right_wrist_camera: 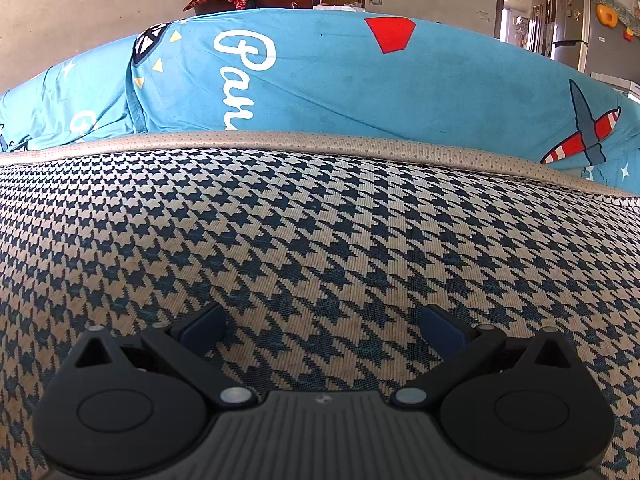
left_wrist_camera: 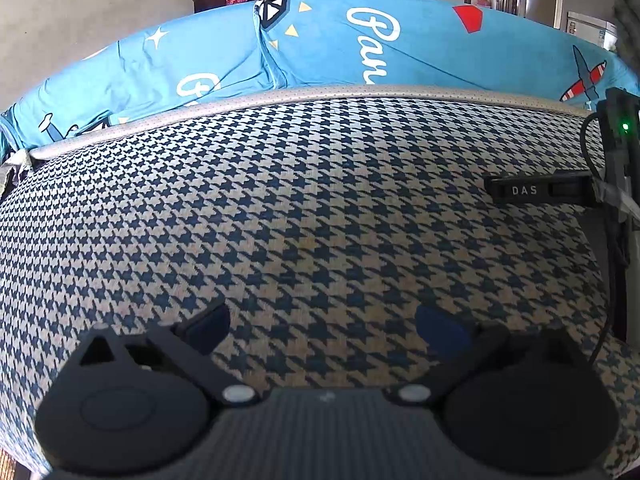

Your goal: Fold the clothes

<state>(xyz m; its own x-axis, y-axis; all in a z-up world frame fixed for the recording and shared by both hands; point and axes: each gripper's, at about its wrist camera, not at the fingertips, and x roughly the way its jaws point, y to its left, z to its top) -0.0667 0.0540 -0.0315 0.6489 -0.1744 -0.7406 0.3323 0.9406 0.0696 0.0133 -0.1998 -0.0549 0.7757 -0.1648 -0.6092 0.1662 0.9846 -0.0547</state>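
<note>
Biggest thing: blue printed cover (right_wrist_camera: 360,80) draped over a backrest or cushion, filling the 12 o'clock band in both wrist views, white script and a red-striped plane on it. Can't tell if it's a garment to fold or just a sofa cover; its long axis runs 9-to-3 across the frame. In front, the houndstooth cushion (right_wrist_camera: 320,240) with a grey dotted piping edge (right_wrist_camera: 320,140), also running 9-to-3; looks like the work surface, probably kept bare so cloth can be spread flat. No obvious loose garment on it in either view, so folding is probably not yet begun.

Left hand-held gripper (left_wrist_camera: 320,328) at 6 o'clock, low over the houndstooth, jaws spread wide, nothing between them. Right hand-held gripper (right_wrist_camera: 322,326) same: released, empty, pointing toward 12 o'clock at the blue cover. Both aimed that way, likely staged for a reach.

Small: black unit marked DAS (left_wrist_camera: 536,191) at 3 o'clock in the left view, green LED (left_wrist_camera: 625,126) above it, likely the other gripper's body.
</note>
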